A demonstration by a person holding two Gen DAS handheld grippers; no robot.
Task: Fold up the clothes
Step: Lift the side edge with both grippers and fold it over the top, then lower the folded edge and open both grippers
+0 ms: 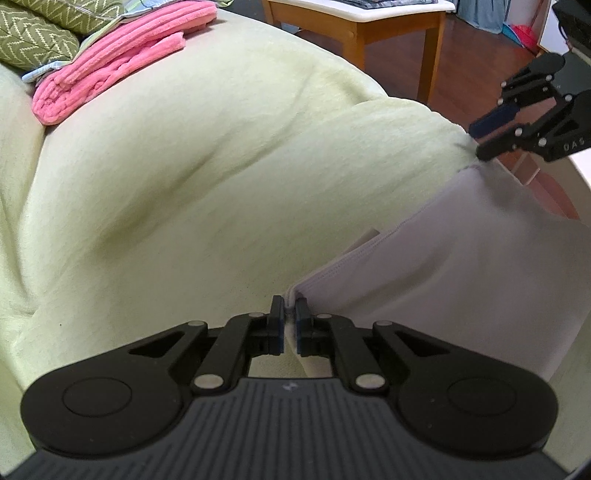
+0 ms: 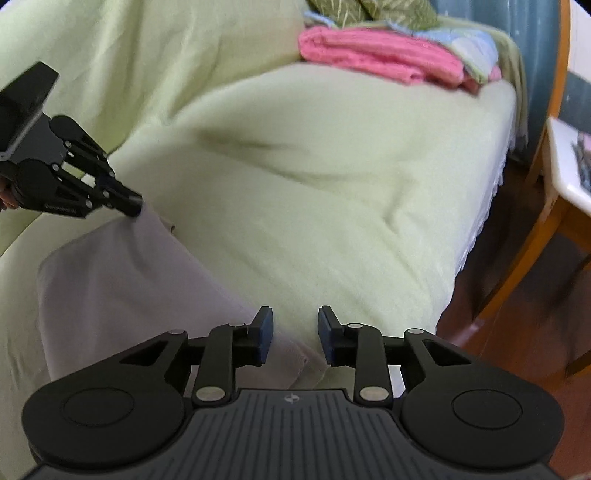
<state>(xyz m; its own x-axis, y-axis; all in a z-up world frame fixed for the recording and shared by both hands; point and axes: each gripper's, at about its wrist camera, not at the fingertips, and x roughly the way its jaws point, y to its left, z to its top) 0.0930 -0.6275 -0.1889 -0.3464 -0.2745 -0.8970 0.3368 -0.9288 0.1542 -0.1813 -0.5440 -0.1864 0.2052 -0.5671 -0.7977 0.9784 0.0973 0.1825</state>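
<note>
A pale lilac garment (image 1: 461,266) lies on a light green blanket (image 1: 207,177) on the bed. My left gripper (image 1: 290,314) is shut on a corner of the garment's hem. In the right wrist view the same gripper (image 2: 135,206) pinches the garment's (image 2: 122,291) far corner. My right gripper (image 2: 295,332) is open and empty just above the garment's near corner. In the left wrist view it (image 1: 480,142) hovers at the garment's far corner with its jaws apart.
Folded pink ribbed cloth (image 1: 110,55) and a green patterned quilt (image 1: 33,33) lie at the bed's far end. A wooden table with a white top (image 1: 391,18) stands beside the bed on a dark wood floor (image 2: 517,332).
</note>
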